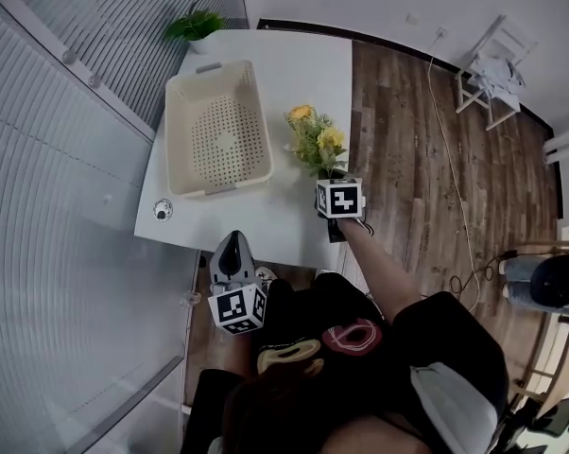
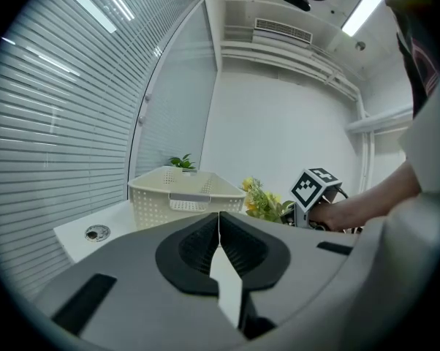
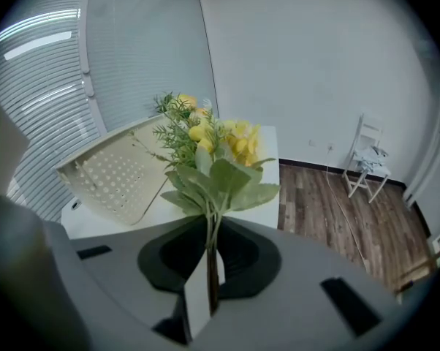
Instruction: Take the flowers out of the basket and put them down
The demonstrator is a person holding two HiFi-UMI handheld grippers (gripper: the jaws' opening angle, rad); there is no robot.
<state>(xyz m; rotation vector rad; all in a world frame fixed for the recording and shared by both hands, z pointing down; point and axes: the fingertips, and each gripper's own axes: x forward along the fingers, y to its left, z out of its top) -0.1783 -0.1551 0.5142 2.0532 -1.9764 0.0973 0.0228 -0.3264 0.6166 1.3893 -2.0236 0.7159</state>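
Yellow flowers [image 3: 214, 148], stems [image 3: 210, 243] pinched between right fingers [image 3: 194, 298] (seemingly above table [image 1: 299, 64]), left fingers [image 2: 227, 284] closed

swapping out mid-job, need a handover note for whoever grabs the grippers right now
Left gripper: shut, empty, held off the near edge of the table.
Right gripper: shut on the stems of the flowers, which stand upright over the table, just right of the basket.
Done: flowers are out; the basket looks empty.
Left: lower the flowers onto the table and let go.
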